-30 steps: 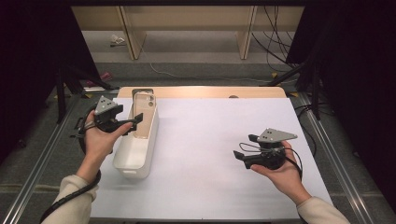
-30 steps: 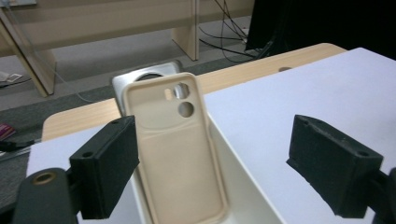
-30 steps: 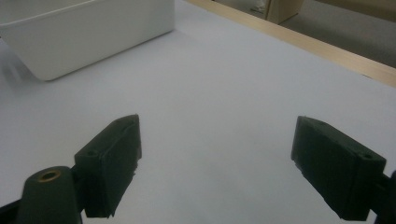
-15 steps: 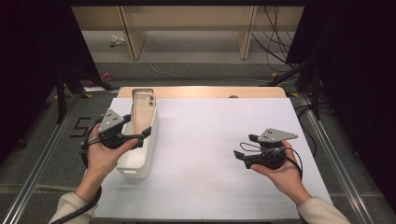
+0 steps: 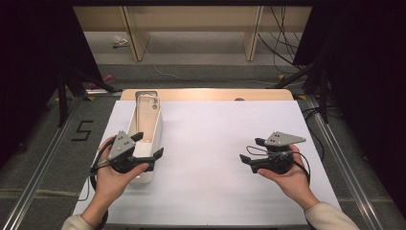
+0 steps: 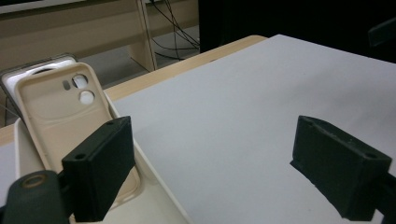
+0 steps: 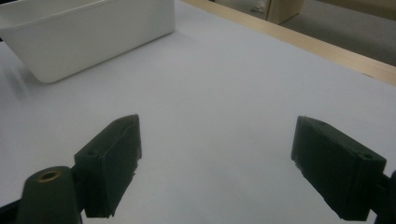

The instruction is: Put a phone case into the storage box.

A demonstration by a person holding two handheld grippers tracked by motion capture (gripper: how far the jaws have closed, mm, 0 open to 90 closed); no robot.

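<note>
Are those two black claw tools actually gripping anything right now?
No, nothing is held. The left gripper has its jaws wide apart beside the beige phone case in the white bin; the right gripper is open over bare table.

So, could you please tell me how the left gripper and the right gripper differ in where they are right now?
The left gripper hovers over the near end of the white rectangular plastic bin, which holds a beige phone case; the right gripper sits over bare white table cover, apart from the bin. Both have their jaws wide open with nothing between them.
</note>
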